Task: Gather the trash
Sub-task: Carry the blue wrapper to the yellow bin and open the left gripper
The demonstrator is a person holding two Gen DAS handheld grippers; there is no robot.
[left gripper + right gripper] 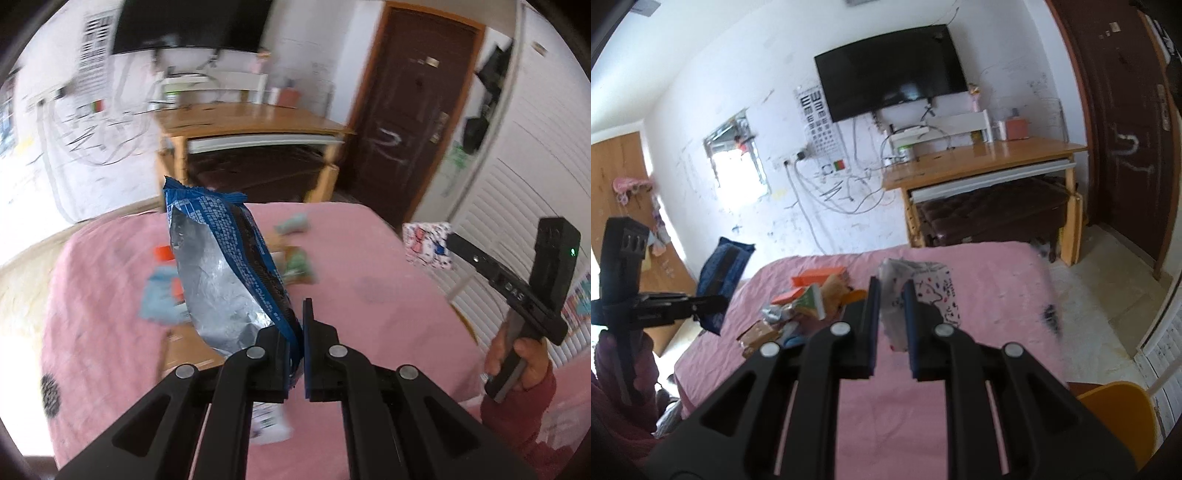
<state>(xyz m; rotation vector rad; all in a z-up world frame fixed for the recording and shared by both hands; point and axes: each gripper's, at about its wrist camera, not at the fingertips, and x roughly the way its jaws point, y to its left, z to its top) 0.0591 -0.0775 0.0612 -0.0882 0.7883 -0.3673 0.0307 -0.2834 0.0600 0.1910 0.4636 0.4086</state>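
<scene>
The left gripper [297, 332] has its fingers closed on the lower edge of a blue and silver snack wrapper [225, 266], which stands up above the pink bed [388, 295]. The right gripper [892, 317] holds a white printed plastic bag [923, 291] between its narrow fingers, also over the bed. More trash lies in a pile [809, 306] on the bed cover: orange packets, a green packet and a brown one, close together.
</scene>
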